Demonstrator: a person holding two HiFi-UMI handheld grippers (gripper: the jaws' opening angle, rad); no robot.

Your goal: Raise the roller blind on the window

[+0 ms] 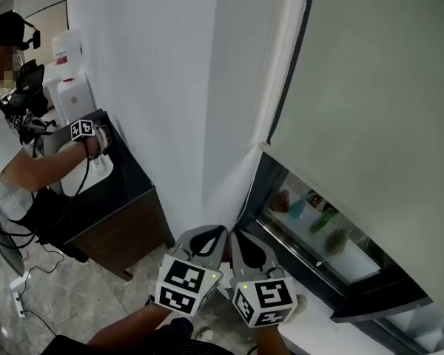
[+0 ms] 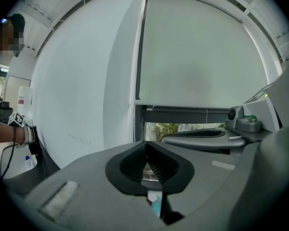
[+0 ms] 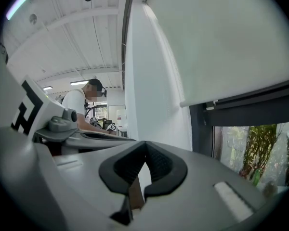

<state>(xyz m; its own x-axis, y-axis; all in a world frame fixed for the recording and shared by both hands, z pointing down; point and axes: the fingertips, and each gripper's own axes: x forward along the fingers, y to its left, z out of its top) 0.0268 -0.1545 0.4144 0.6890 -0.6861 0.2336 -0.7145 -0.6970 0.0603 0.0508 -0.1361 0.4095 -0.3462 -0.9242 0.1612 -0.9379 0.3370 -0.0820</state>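
Observation:
The pale roller blind (image 1: pixel 370 109) covers most of the window, and its bottom bar (image 2: pixel 183 105) hangs a little above the sill, leaving a strip of glass (image 1: pixel 318 228) bare. A white bead cord (image 1: pixel 285 58) runs down the blind's left edge. My left gripper (image 1: pixel 220 233) and right gripper (image 1: pixel 237 237) sit side by side low in the head view, pointing at the window's lower left corner. Both are shut, with nothing between the jaws. In the left gripper view the gripper (image 2: pixel 145 148) faces the blind (image 2: pixel 197 57). In the right gripper view the gripper (image 3: pixel 144 148) sits below the blind (image 3: pixel 221 37).
A white wall pillar (image 1: pixel 170 87) stands left of the window. Further left a person (image 1: pixel 15 161) works with a gripper at a dark counter (image 1: pixel 126 191). A white sill (image 1: pixel 318 331) lies under the window. Cables (image 1: pixel 18 287) trail on the marble floor.

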